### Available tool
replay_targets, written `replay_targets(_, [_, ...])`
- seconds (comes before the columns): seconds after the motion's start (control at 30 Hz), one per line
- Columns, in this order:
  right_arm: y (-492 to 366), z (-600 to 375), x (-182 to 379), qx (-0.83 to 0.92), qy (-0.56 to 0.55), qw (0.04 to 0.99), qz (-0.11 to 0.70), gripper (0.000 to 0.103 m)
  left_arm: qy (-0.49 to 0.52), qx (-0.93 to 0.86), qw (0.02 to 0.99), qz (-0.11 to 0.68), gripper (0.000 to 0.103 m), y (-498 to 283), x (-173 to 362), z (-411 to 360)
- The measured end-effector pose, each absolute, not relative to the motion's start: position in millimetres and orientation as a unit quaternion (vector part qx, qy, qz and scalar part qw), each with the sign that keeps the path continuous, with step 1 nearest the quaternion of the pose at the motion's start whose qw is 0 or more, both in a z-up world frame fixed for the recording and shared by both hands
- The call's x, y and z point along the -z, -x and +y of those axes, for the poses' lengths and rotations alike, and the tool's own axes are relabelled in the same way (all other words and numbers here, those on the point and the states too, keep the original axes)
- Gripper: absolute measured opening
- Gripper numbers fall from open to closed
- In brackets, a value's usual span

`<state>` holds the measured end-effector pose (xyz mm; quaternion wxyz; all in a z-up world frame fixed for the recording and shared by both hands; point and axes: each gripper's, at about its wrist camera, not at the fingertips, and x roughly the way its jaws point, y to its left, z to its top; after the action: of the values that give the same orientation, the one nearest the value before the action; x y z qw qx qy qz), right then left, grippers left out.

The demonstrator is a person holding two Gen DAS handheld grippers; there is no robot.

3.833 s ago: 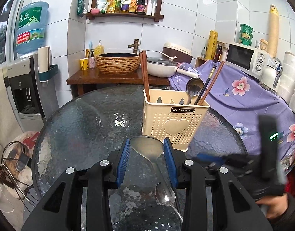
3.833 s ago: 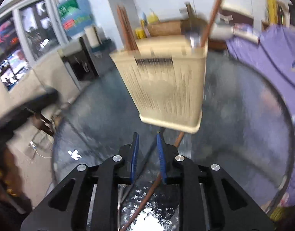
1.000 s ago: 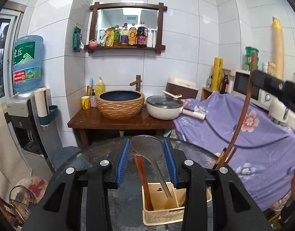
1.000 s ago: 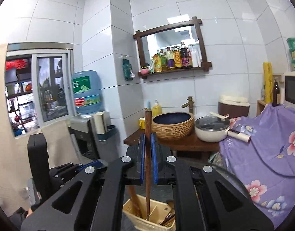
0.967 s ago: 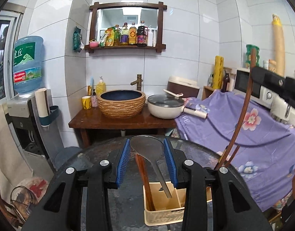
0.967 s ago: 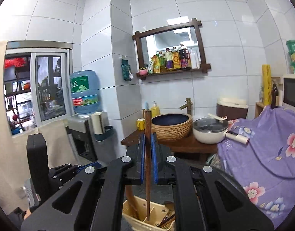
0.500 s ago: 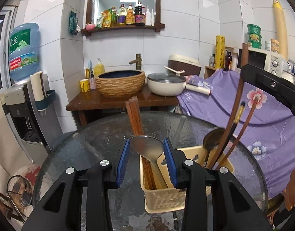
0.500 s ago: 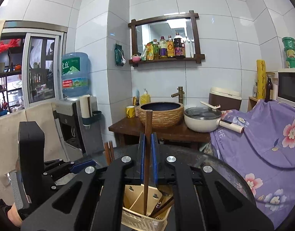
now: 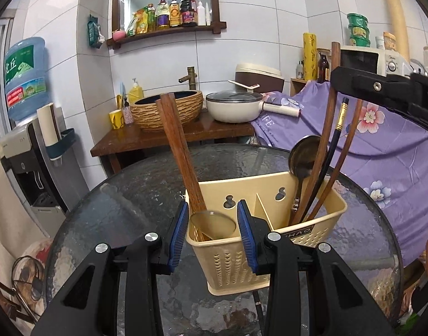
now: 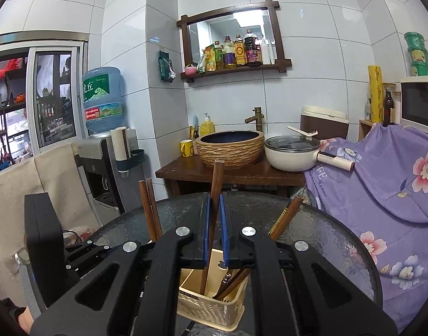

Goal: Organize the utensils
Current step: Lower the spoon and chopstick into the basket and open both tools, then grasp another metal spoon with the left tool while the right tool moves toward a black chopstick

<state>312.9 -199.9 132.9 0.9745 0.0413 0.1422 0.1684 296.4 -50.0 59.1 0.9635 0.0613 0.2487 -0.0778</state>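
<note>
Left wrist view: left gripper (image 9: 212,225) partly open, blue pads (image 9: 178,232) clamped on the bowl of a metal spoon (image 9: 213,224), bowl uppermost, level with the pad tips, handle running down into the near-left compartment of the cream utensil holder (image 9: 312,233). Holder directly ahead of and below the jaws, standing on the round glass table (image 9: 135,196). Pair of wooden chopsticks (image 9: 180,154) leaning up and left out of the same compartment, just behind the spoon bowl. Right of the jaws, in the far compartment: a dark ladle (image 9: 303,158), a black chopstick with gold band (image 9: 335,140) and brown chopsticks. Right gripper (image 9: 381,91) high to the right, closed on one wooden chopstick (image 9: 327,117) whose lower end sits in that compartment.

Right wrist view: right gripper (image 10: 214,221) fully closed, pads (image 10: 205,224) pinching the wooden chopstick (image 10: 215,190) near its upper part; stick upright, top end projecting above the jaws, lower end inside the utensil holder (image 10: 211,305) beneath the jaws. Pair of chopsticks (image 10: 151,210) left of the jaws; a further chopstick (image 10: 286,218) slanting to the right. Left gripper body (image 10: 43,249) at far left.
</note>
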Motion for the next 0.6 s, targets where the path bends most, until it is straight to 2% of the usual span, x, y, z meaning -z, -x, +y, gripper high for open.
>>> replay_targets(0.17, [-310, -203, -131, -0.164, -0.04, 0.975, 0.143, 0.009, -0.057, 0.078, 0.964, 0.247, 0.037, -294, -60, -51])
replay_targets(0.23, [-306, -204, -132, -0.161, -0.035, 0.977, 0.136, 0.014, -0.056, 0.077, 0.966, 0.241, 0.051, -290, -63, -50])
replay_targets(0.27, [-302, -205, -132, -0.156, -0.032, 0.979, 0.129, 0.028, -0.055, 0.077, 0.967, 0.235, 0.055, -287, -65, -48])
replay_targets(0.3, [-298, -206, -133, -0.152, -0.031, 0.981, 0.121, 0.049, -0.053, 0.077, 0.969, 0.229, 0.064, -284, -67, -47])
replay_targets(0.33, [-292, -208, -134, -0.149, -0.032, 0.982, 0.108, 0.055, -0.05, 0.075, 0.971, 0.222, 0.07, -278, -69, -45])
replay_targets(0.37, [-288, -209, -134, -0.147, -0.03, 0.983, 0.102, 0.056, -0.045, 0.073, 0.973, 0.215, 0.073, -273, -71, -43])
replay_targets(0.43, [-281, -209, -135, -0.144, -0.02, 0.985, 0.097, 0.057, -0.036, 0.072, 0.975, 0.206, 0.088, -264, -73, -39])
replay_targets(0.5, [-270, -208, -133, -0.137, -0.007, 0.987, 0.09, 0.067, -0.029, 0.067, 0.976, 0.204, 0.095, -255, -72, -33])
replay_targets(0.6, [-256, -210, -130, -0.135, 0.0, 0.987, 0.082, 0.072, -0.02, 0.056, 0.975, 0.216, 0.096, -244, -66, -24])
